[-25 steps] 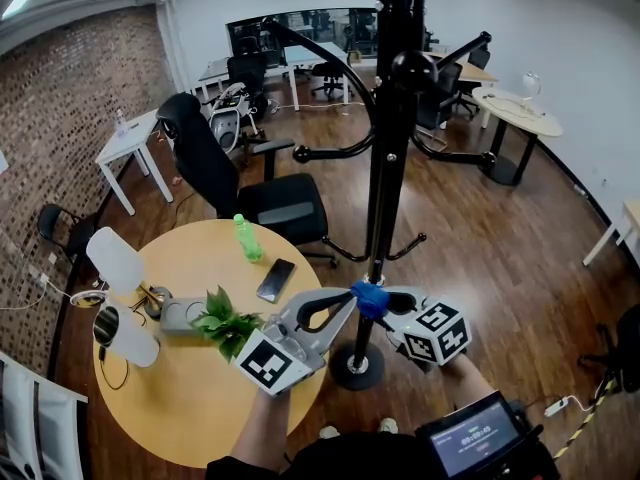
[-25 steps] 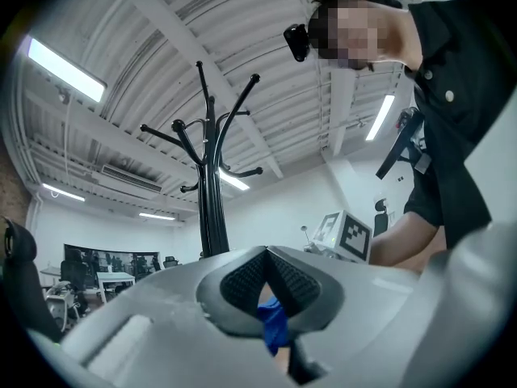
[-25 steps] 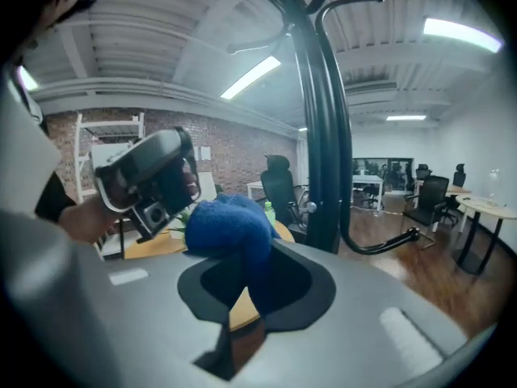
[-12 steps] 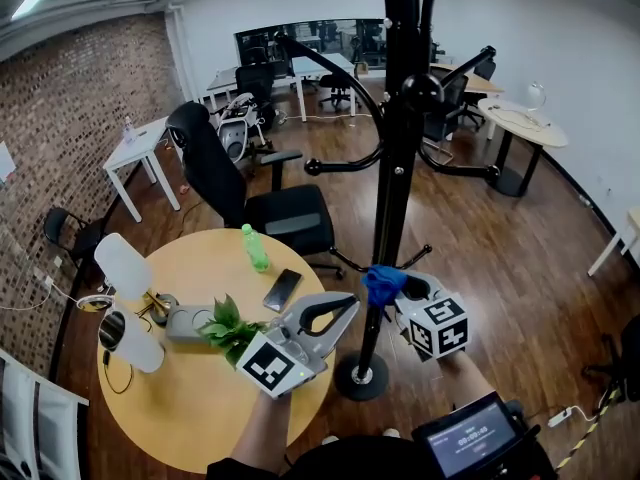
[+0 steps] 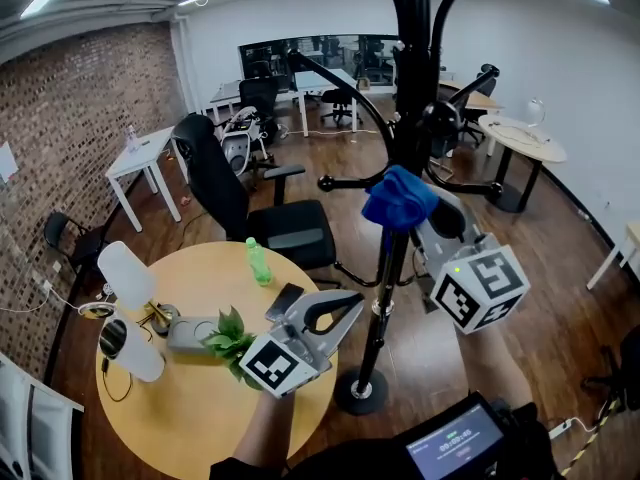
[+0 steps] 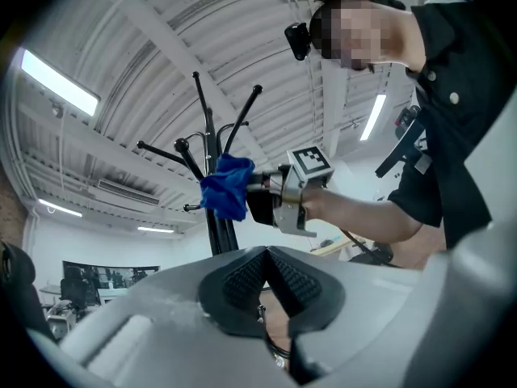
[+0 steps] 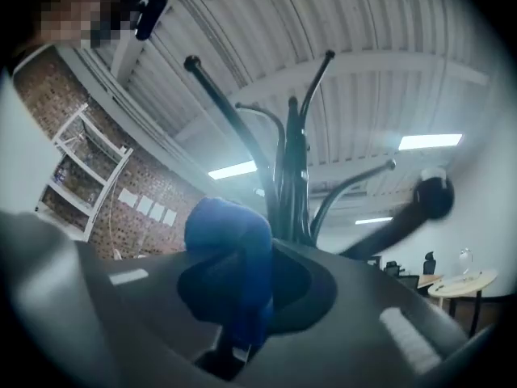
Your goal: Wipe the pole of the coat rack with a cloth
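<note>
The right tool [image 5: 412,208] is raised high and pinches a blue cloth [image 5: 395,193] against the coat rack. In the right gripper view its jaws are pressed onto the bunched cloth [image 7: 226,233], which fills the gap between them, with the rack's dark pole [image 7: 292,176] rising just behind. The left tool [image 5: 345,306] is held lower, beside the pole and apart from it. Its ribbed pads [image 6: 242,277] are pressed together at their tips with nothing between them.

The black coat rack [image 5: 385,298] stands on the wooden floor, its round base [image 5: 360,391] just beside the desk and its curved arms branching out above the cloth. The cloth sits on the upper part of the pole, just under the lowest arms.

The round yellow desk [image 5: 190,408] lies to the left of the rack. A black office chair [image 5: 260,213] stands just behind it.

On the desk a small green plant [image 5: 230,338] sits near the left tool. A green bottle [image 5: 258,262] stands near the far edge, and a dark phone [image 5: 284,301] lies flat between the bottle and the tool.
</note>
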`<action>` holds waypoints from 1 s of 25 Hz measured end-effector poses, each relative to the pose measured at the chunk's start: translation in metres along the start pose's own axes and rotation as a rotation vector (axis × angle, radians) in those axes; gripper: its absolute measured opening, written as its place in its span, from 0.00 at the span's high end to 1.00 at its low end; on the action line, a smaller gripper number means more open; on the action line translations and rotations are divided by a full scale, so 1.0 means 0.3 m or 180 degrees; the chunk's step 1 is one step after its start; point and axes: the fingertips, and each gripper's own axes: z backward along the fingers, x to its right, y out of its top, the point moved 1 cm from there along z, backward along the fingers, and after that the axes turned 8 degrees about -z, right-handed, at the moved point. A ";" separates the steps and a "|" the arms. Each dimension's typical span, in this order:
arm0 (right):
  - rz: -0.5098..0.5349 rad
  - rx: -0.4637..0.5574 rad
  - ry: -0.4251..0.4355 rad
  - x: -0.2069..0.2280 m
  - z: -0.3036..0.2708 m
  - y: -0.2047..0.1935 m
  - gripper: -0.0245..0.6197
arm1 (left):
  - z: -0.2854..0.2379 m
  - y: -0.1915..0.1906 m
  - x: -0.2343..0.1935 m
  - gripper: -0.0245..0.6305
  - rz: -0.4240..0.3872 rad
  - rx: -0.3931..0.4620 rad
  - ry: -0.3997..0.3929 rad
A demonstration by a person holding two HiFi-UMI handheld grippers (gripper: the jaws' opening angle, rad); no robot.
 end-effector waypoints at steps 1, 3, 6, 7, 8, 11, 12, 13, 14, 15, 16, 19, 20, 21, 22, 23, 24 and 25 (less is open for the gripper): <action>0.0009 0.0165 0.0010 -0.010 -0.001 0.072 0.89 | 0.000 0.012 -0.004 0.96 -0.0016 0.0022 -0.0006; 0.0059 0.0466 0.0085 -0.053 0.011 0.206 0.89 | 0.006 0.027 -0.013 0.96 -0.0041 0.0041 -0.0009; 0.0194 0.0669 0.0359 -0.165 0.038 0.329 0.89 | 0.014 0.043 -0.028 0.96 -0.0091 0.0107 0.0007; 0.0227 0.0706 0.0460 -0.203 0.047 0.349 0.89 | 0.015 0.049 -0.031 0.96 -0.0096 0.0142 0.0017; 0.0244 0.0745 0.0540 -0.233 0.057 0.364 0.89 | 0.014 0.055 -0.033 0.96 -0.0097 0.0170 0.0022; 0.0189 0.0828 0.0672 -0.266 0.083 0.398 0.89 | 0.004 0.061 -0.031 0.96 -0.0099 0.0182 0.0000; 0.0155 0.0836 0.0703 -0.268 0.088 0.403 0.89 | 0.001 0.059 -0.031 0.96 -0.0093 0.0167 -0.0009; 0.0127 0.0840 0.0731 -0.269 0.090 0.404 0.89 | 0.001 0.054 -0.031 0.96 -0.0087 0.0156 -0.0013; 0.0098 0.0842 0.0758 -0.270 0.091 0.404 0.89 | 0.001 0.050 -0.033 0.96 -0.0083 0.0153 -0.0013; 0.0057 0.0845 0.0787 -0.270 0.092 0.402 0.89 | 0.001 0.047 -0.034 0.96 -0.0079 0.0162 -0.0013; 0.0015 0.0850 0.0802 -0.265 0.093 0.399 0.89 | 0.000 0.044 -0.034 0.96 -0.0072 0.0175 -0.0016; 0.0001 0.0804 0.0563 -0.197 0.083 0.354 0.89 | -0.010 0.040 -0.025 0.96 -0.0057 0.0186 -0.0043; -0.0026 0.0739 0.0401 -0.152 0.073 0.318 0.89 | -0.014 0.040 -0.021 0.96 -0.0053 0.0182 -0.0055; -0.0068 0.0644 0.0227 -0.102 0.062 0.270 0.89 | -0.018 0.041 -0.016 0.96 -0.0047 0.0171 -0.0070; -0.0100 0.0521 0.0060 -0.053 0.049 0.211 0.89 | -0.020 0.041 -0.011 0.96 -0.0036 0.0160 -0.0086; -0.0108 0.0386 -0.0075 -0.013 0.036 0.147 0.89 | -0.022 0.042 -0.006 0.96 -0.0017 0.0156 -0.0100; -0.0106 0.0269 -0.0155 0.016 0.024 0.085 0.89 | -0.023 0.042 -0.003 0.96 0.0004 0.0156 -0.0108; -0.0110 0.0200 -0.0186 0.032 0.016 0.034 0.89 | -0.024 0.039 -0.002 0.96 0.0017 0.0154 -0.0112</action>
